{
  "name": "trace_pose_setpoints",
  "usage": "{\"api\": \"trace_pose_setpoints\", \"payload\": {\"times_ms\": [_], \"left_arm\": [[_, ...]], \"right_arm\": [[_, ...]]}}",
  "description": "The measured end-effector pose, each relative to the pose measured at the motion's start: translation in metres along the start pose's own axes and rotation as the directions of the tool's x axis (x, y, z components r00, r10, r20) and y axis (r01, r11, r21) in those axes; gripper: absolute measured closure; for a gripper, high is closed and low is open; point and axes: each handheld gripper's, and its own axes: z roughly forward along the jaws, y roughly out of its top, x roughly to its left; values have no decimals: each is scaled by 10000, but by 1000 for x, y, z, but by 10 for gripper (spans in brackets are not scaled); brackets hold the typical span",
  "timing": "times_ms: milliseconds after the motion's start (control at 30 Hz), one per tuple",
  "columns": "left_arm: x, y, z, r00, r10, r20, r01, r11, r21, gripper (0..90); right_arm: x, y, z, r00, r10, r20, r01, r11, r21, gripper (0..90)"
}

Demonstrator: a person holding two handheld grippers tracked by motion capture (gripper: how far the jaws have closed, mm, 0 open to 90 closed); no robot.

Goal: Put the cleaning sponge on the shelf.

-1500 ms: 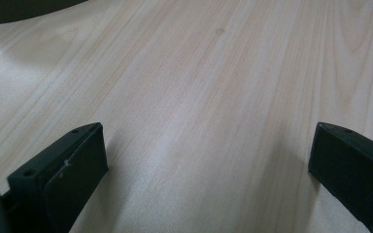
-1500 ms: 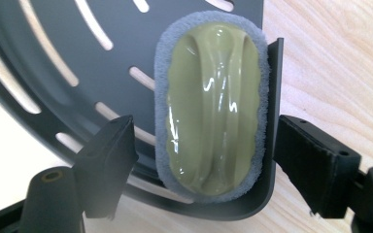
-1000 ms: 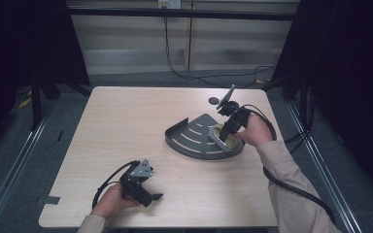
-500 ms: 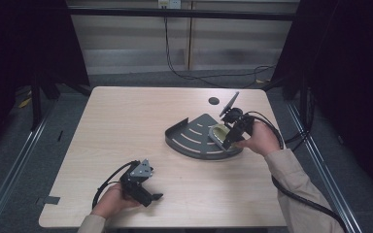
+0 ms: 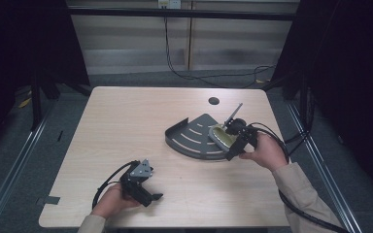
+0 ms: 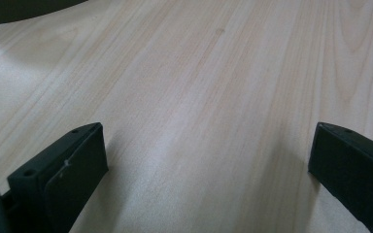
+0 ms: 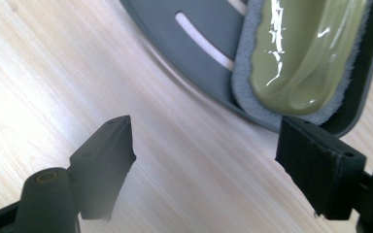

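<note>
high view first: right hand-held gripper sits at the near right corner of the grey fan-shaped tray, jaws spread and holding nothing, just beside the olive brush that lies inside the tray's right end. that brush rests against the tray wall, likely so it cannot slide about, and its thin handle pokes up and away past the rim. left hand-held gripper rests low on the tabletop, well apart from the tray, seemingly parked out of the way.

left gripper view: its jaws stand wide over bare wood, gripping nothing.

right gripper view: jaws wide apart above the wood, with the tray edge and the brush, olive back on a grey pad, just ahead, probably lined up for a grasp.
</note>
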Motion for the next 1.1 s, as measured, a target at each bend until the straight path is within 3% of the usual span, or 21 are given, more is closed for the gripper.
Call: {"api": "trace_pose_setpoints", "payload": {"times_ms": [200, 533, 733, 867, 1100], "left_arm": [[0, 0, 0, 10000, -6, 2, 6, 10000, 1, 0], [0, 0, 0, 10000, -7, 0, 7, 10000, 0, 0], [0, 0, 0, 10000, 0, -1, 0, 10000, 1, 0], [0, 0, 0, 10000, -13, 14, 13, 10000, -18, 0], [0, 0, 0, 10000, 2, 22, -2, 10000, 2, 0]], "right_arm": [[7, -13, 8, 9993, -357, 57, 357, 9994, -34, 204], [15, -38, 14, 9993, -357, -115, 353, 9990, -273, 199], [25, -52, 20, 9985, -544, 14, 544, 9974, -474, 195], [29, -57, 24, 9970, -765, 80, 768, 9960, -462, 188], [30, -59, 29, 9975, -693, 137, 699, 9964, -484, 170]]}}
